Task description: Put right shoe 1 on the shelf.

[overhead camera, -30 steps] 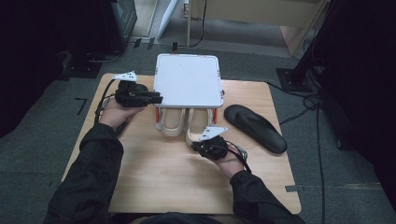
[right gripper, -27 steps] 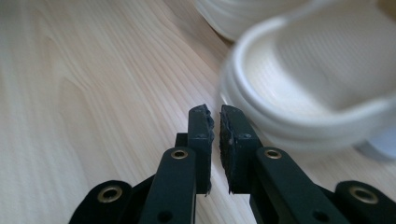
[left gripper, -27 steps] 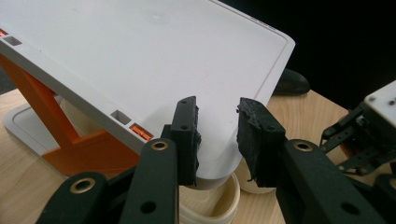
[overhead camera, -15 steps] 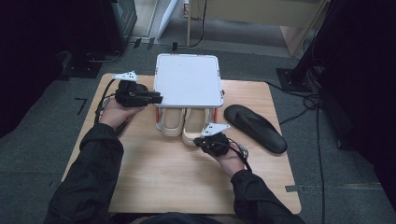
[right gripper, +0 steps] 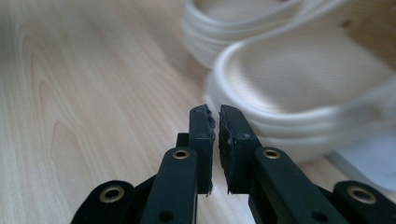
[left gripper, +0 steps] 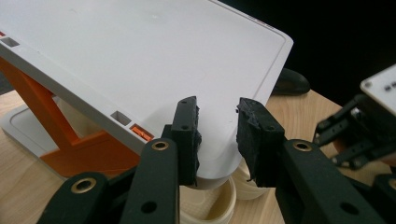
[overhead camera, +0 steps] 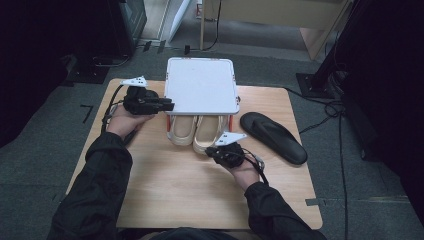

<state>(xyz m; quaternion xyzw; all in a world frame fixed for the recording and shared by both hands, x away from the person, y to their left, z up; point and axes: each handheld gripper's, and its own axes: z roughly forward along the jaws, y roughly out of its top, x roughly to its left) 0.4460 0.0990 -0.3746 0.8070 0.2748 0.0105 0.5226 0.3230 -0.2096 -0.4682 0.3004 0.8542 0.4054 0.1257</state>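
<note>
high view, right gripper (overhead camera: 216,148) shifted slightly beside cream slippers (overhead camera: 194,131)

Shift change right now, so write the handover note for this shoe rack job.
Left gripper: fingers apart at the front left corner of the white shoe rack; no clear grip.
Right gripper: fingers almost together, empty, by the heel of one of the cream slippers.
Done: cream slippers sit side by side under the rack's top shelf, heels sticking out.
Left: black slipper lies on the table, right of the rack; it probably goes in next.
</note>
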